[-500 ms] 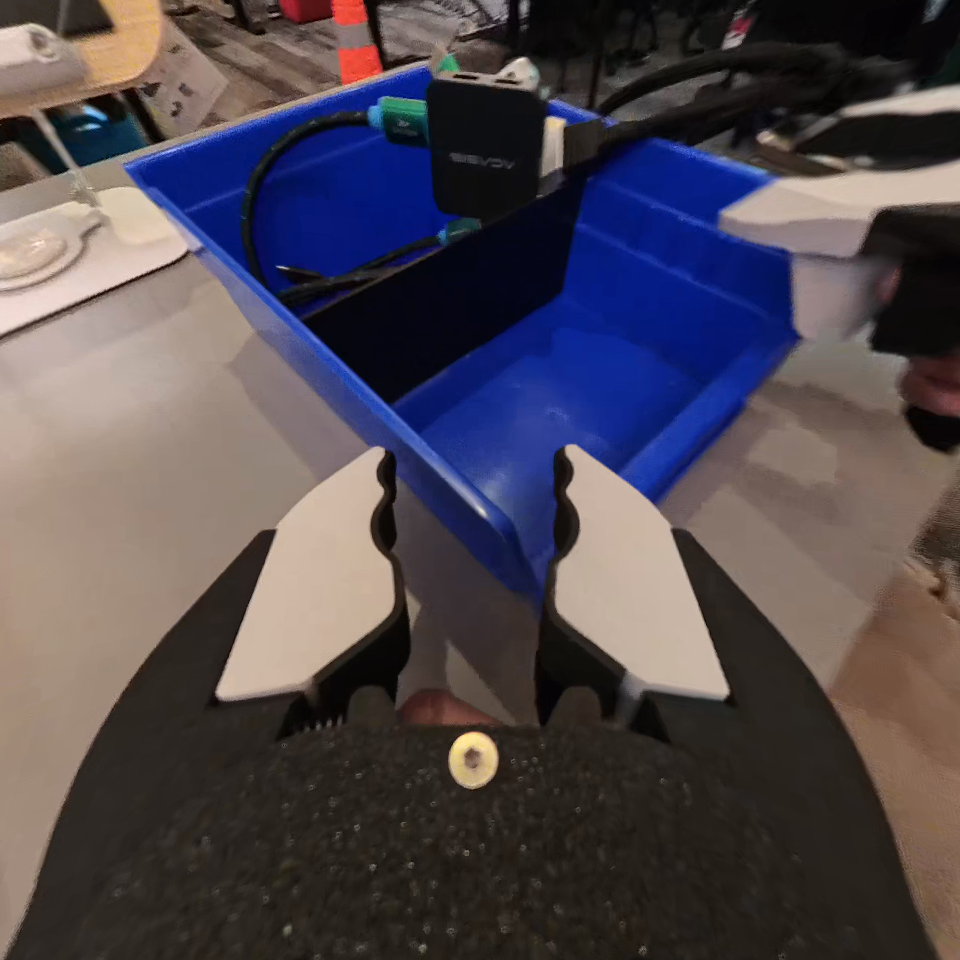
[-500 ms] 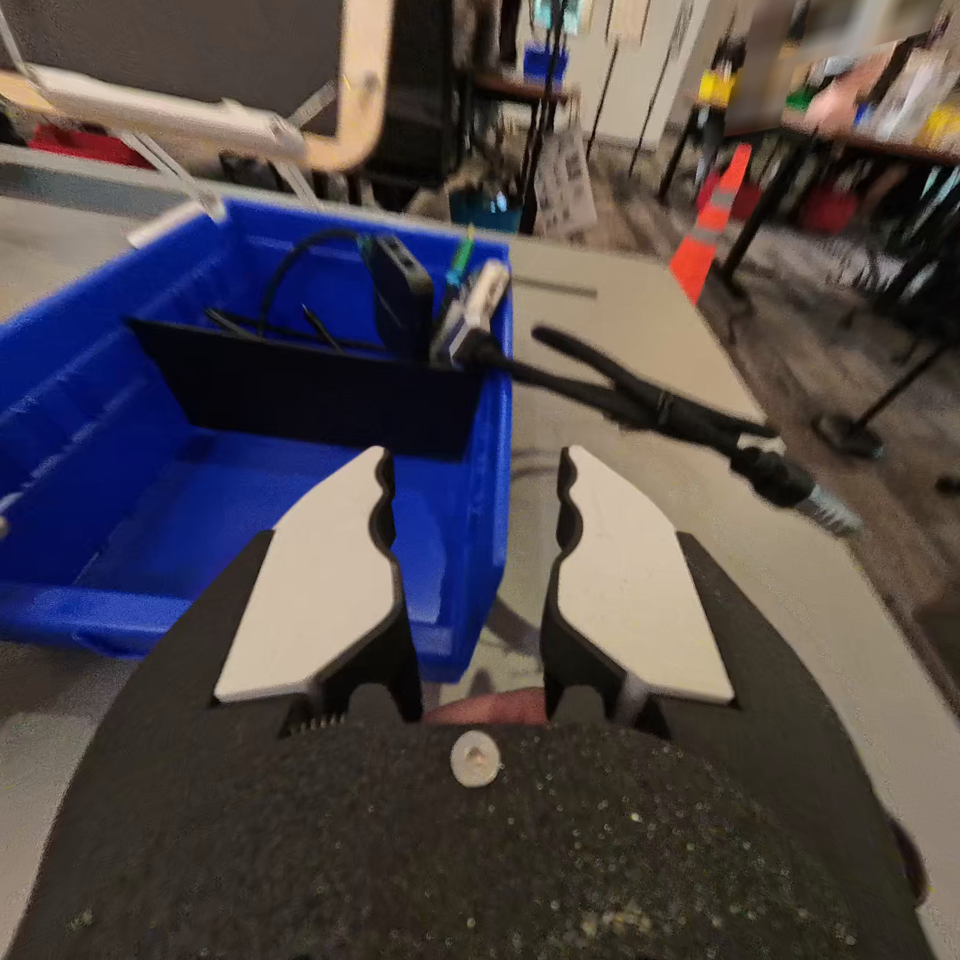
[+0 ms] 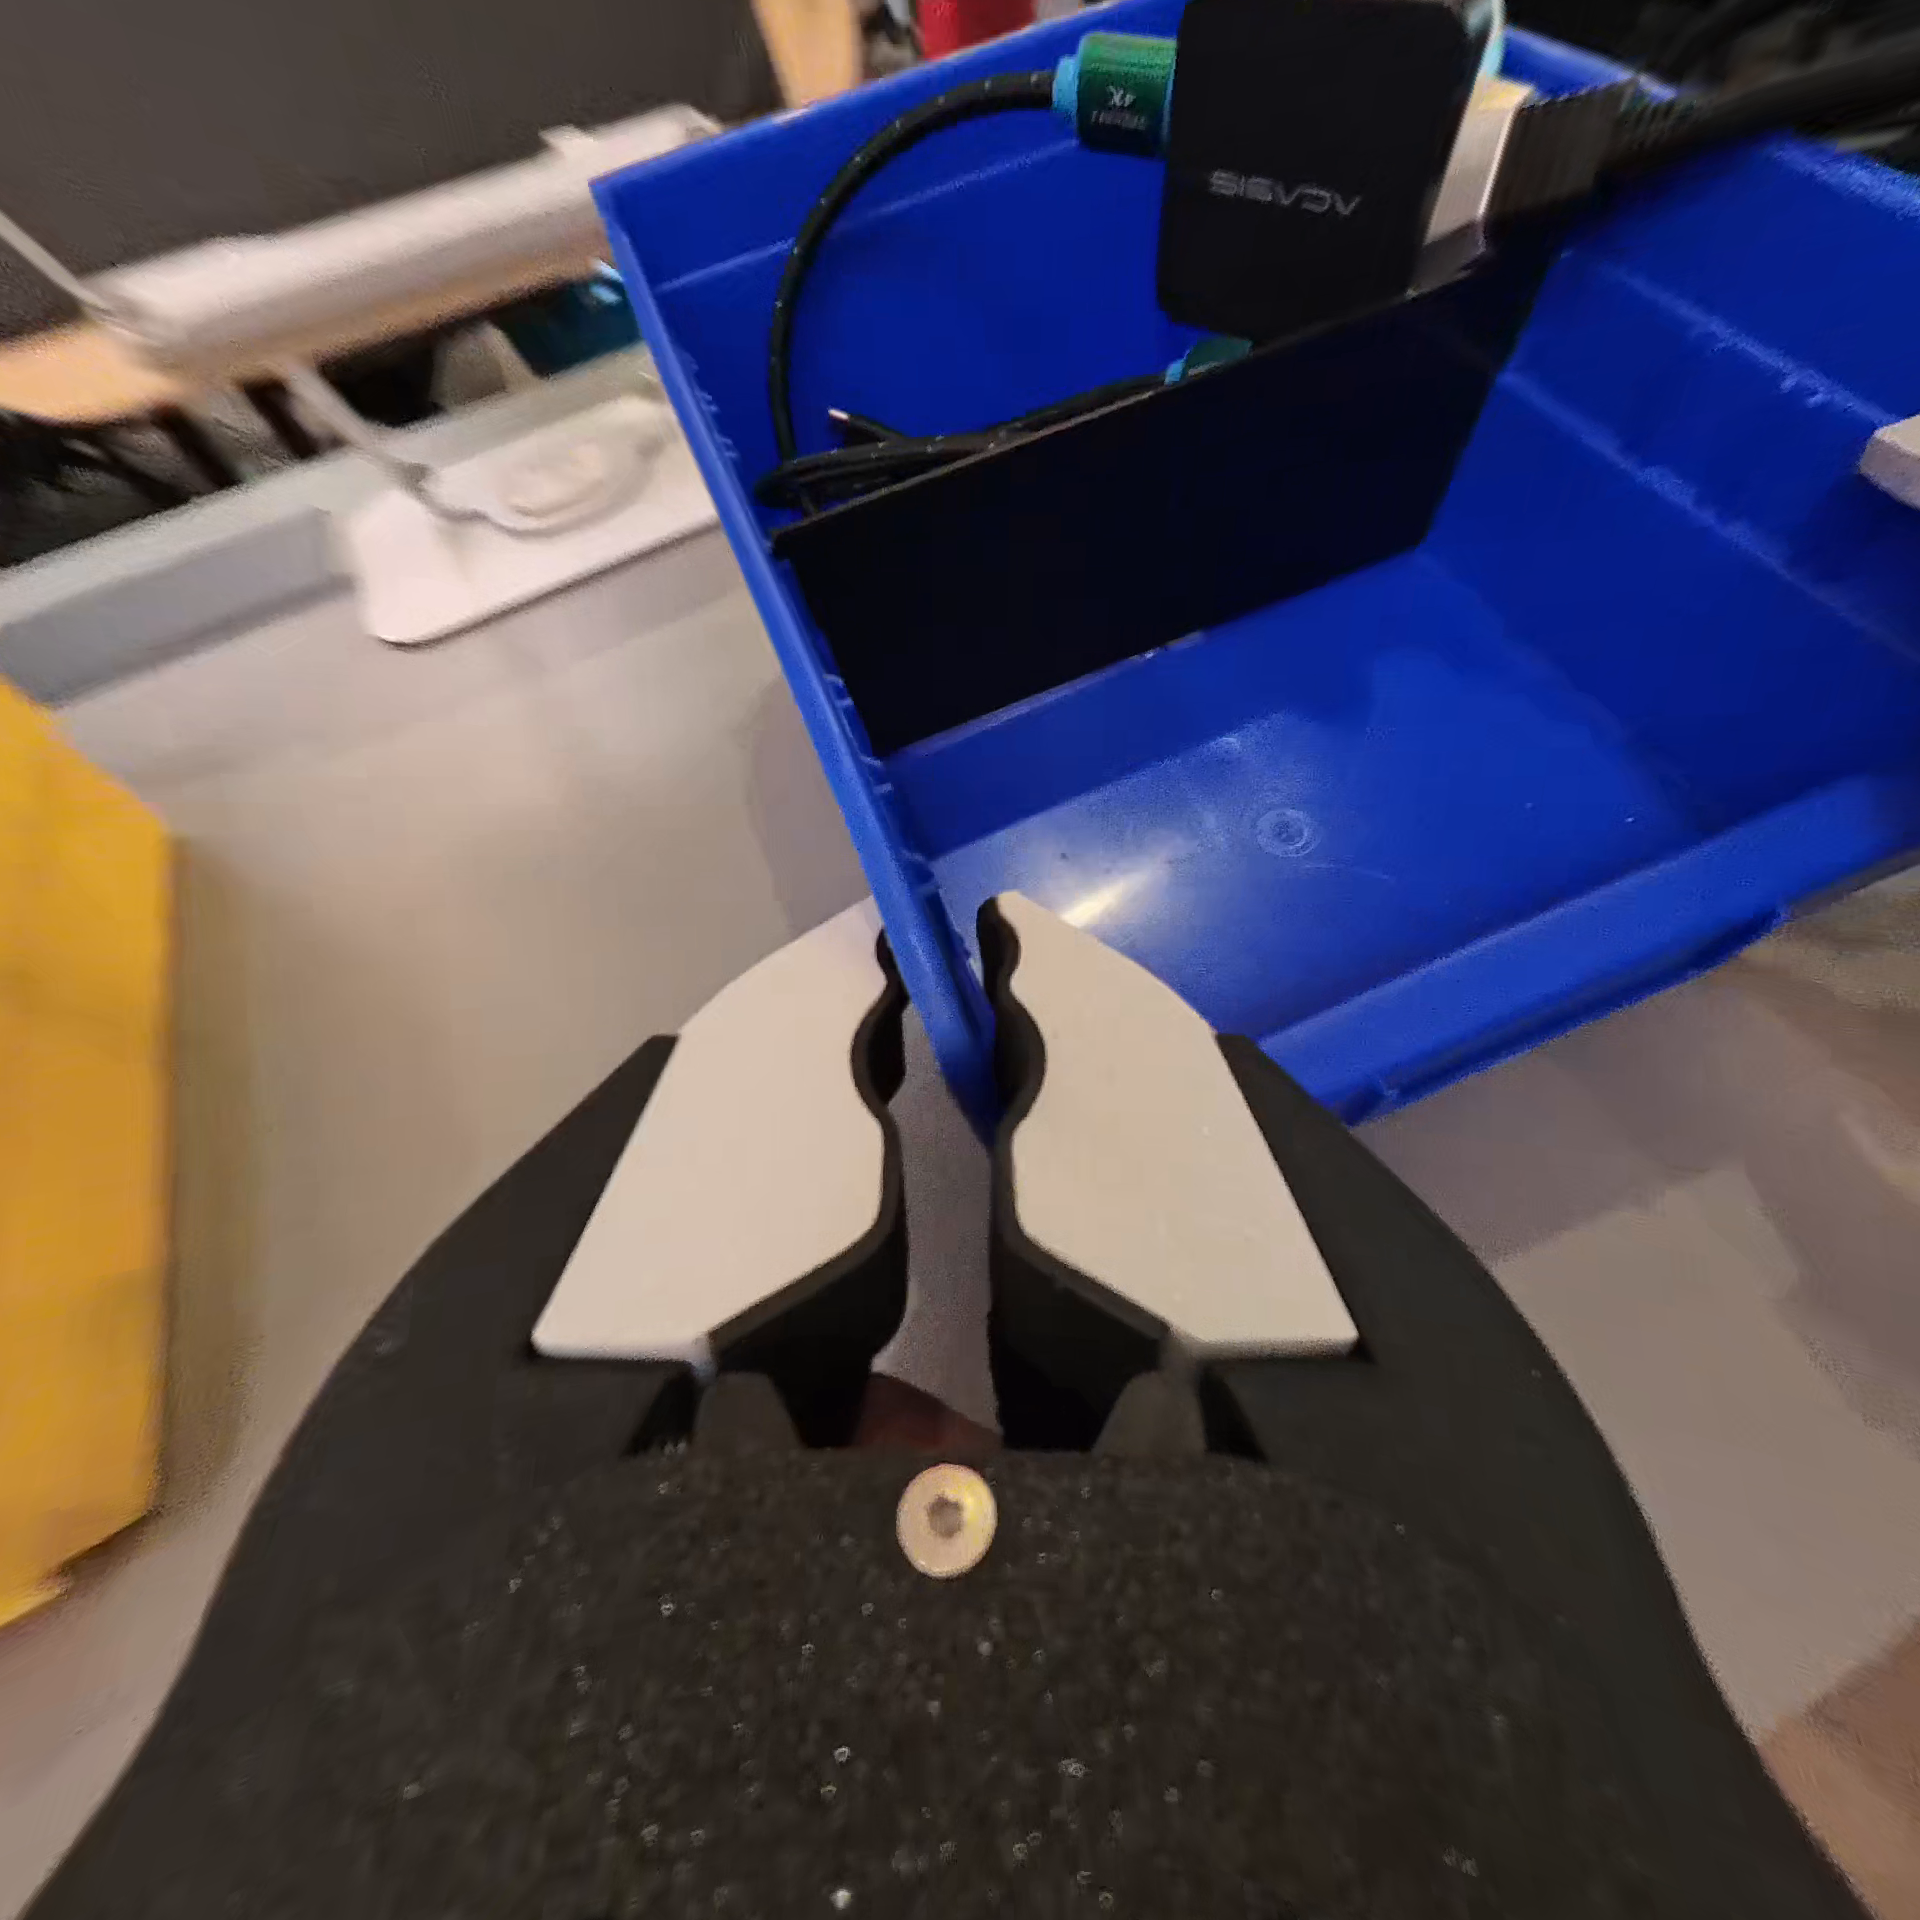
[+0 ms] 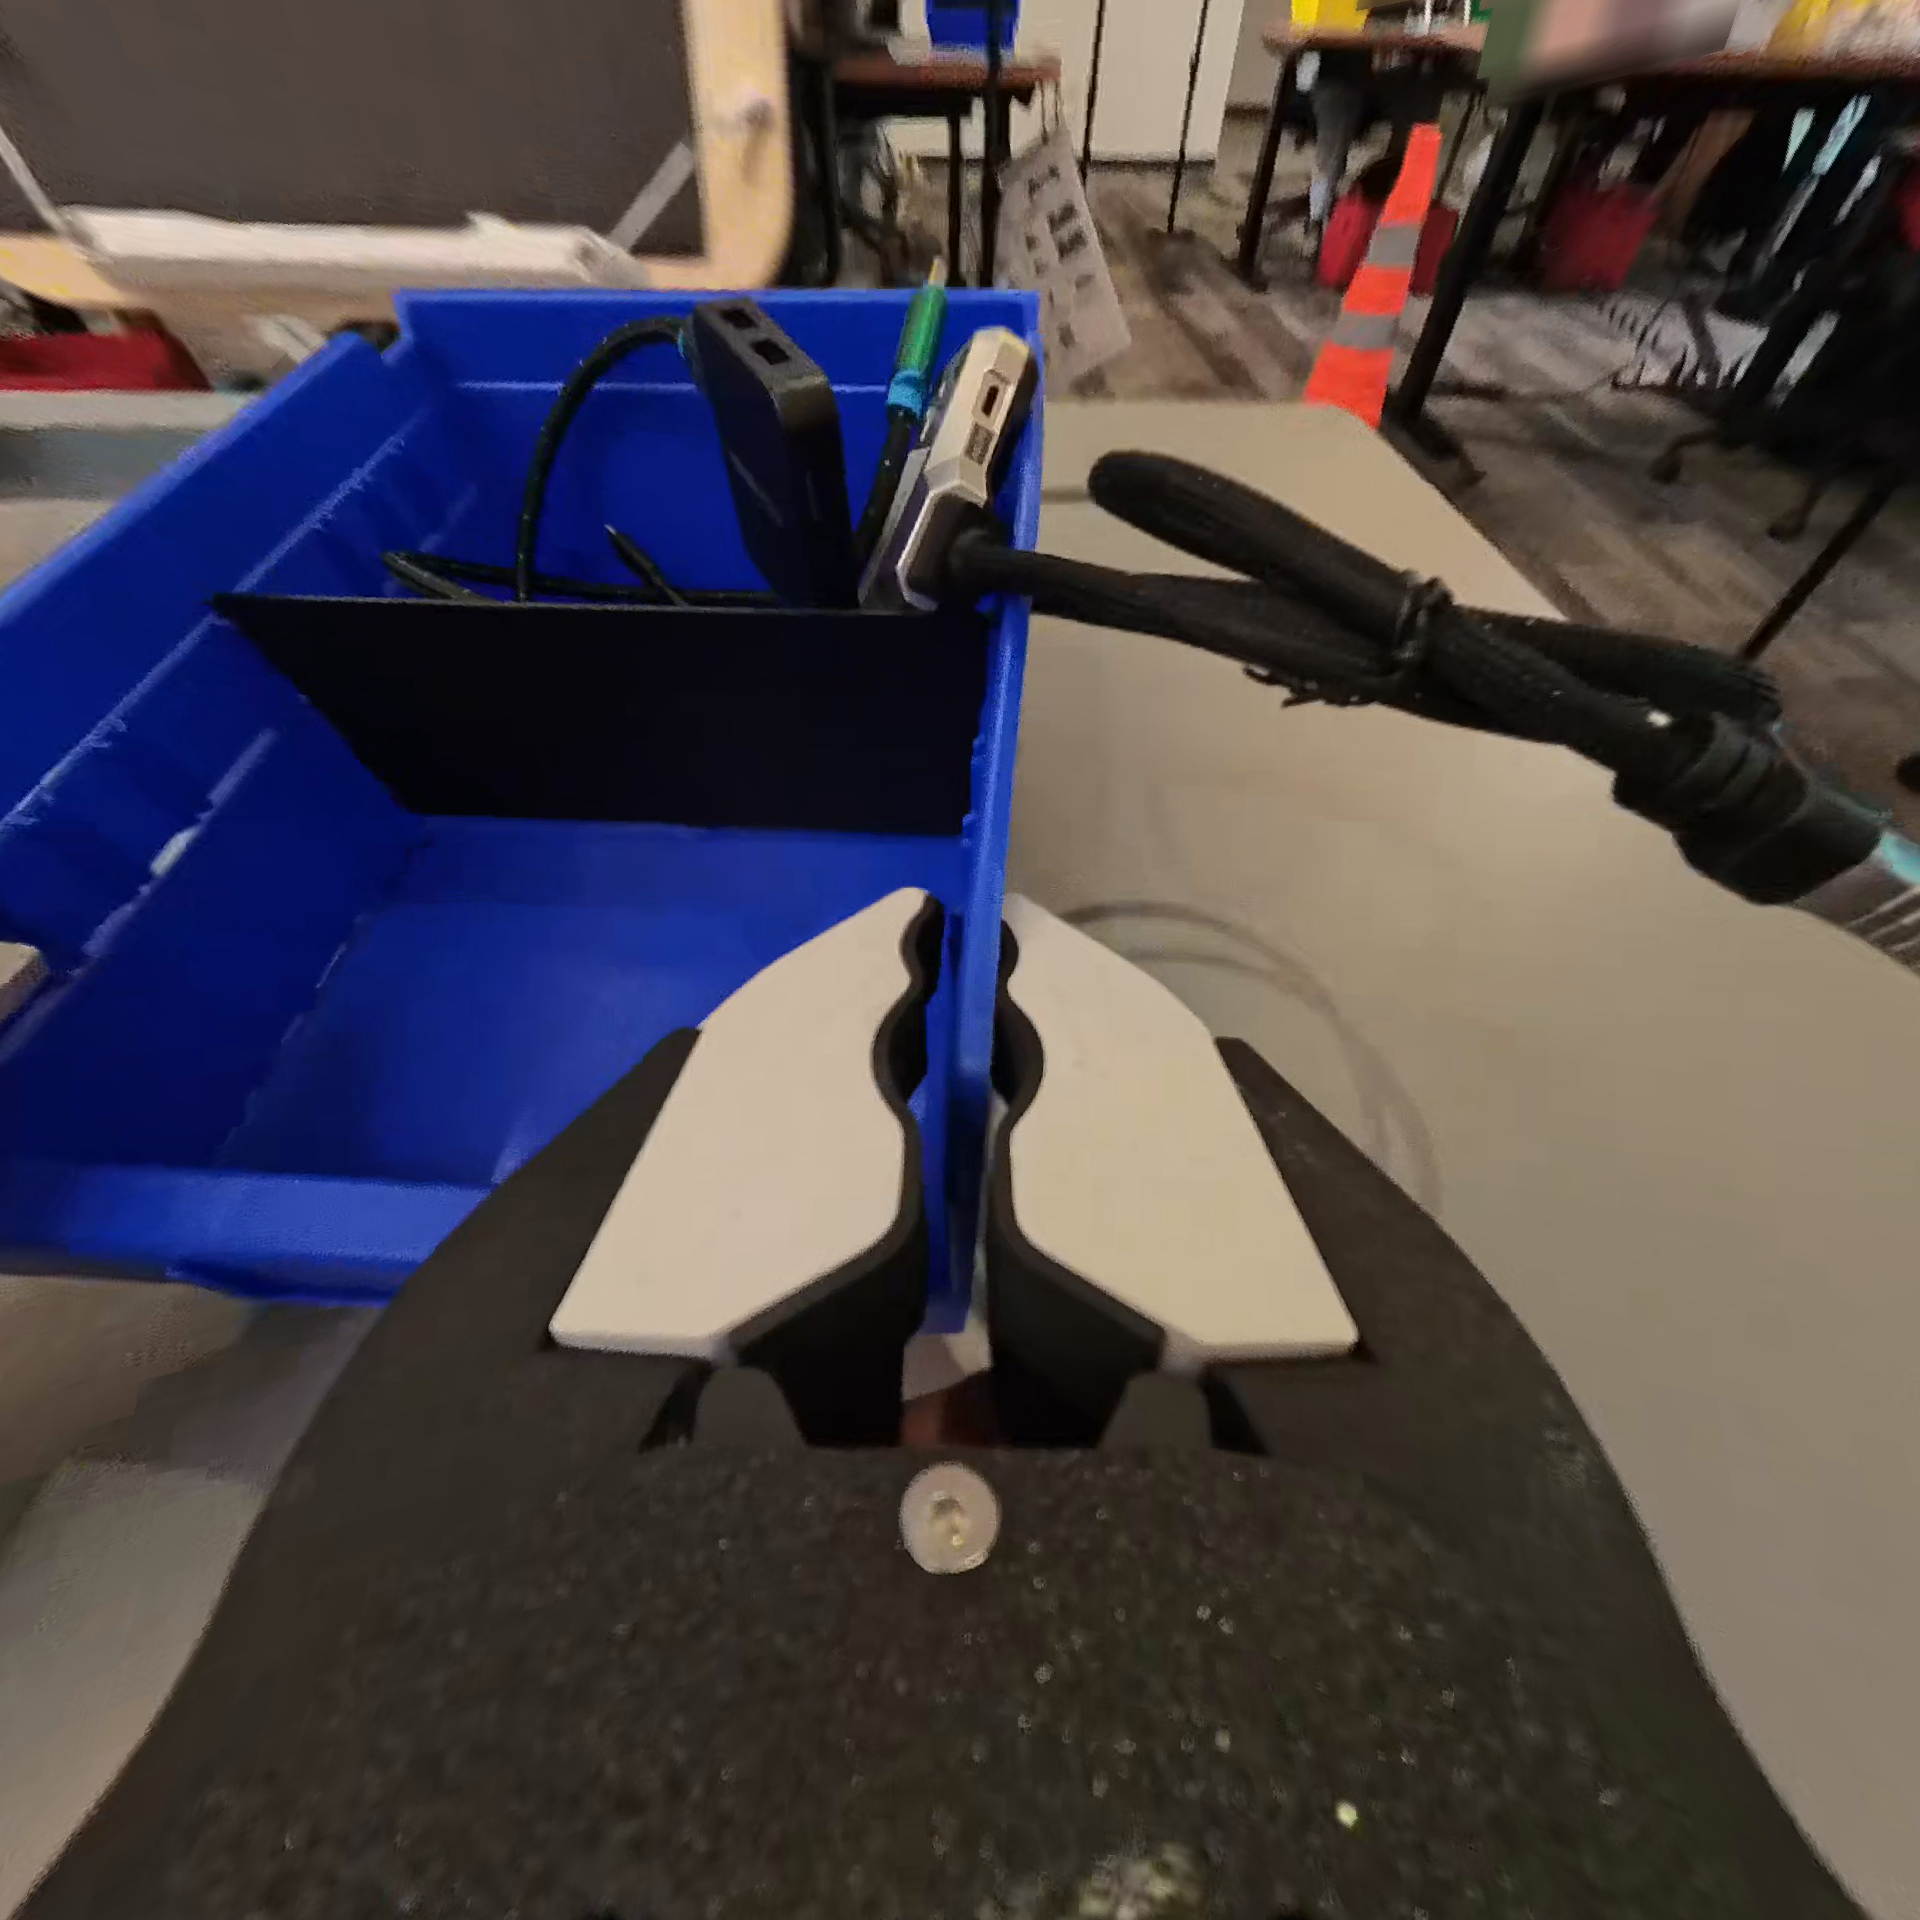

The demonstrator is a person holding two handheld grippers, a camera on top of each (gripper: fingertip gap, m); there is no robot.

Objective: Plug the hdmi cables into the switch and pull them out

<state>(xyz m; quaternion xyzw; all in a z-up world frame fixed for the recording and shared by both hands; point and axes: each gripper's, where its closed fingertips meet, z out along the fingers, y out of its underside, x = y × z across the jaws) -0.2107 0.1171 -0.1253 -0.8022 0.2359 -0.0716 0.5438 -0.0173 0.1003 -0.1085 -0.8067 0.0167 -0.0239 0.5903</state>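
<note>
Left gripper and right gripper each clench a side wall of the rigid blue plastic bin; keep both grips level so nothing tips. Beyond the black divider, the smooth black switch stands upright with a braided cable bundle spilling over the rim.

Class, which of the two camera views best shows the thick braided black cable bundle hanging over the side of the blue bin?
The right wrist view. There the braided cable bundle shows nearly whole, from the silver adapter over the blue bin wall to its far plug. The left wrist view catches only a short stretch of it at the top right corner.
</note>
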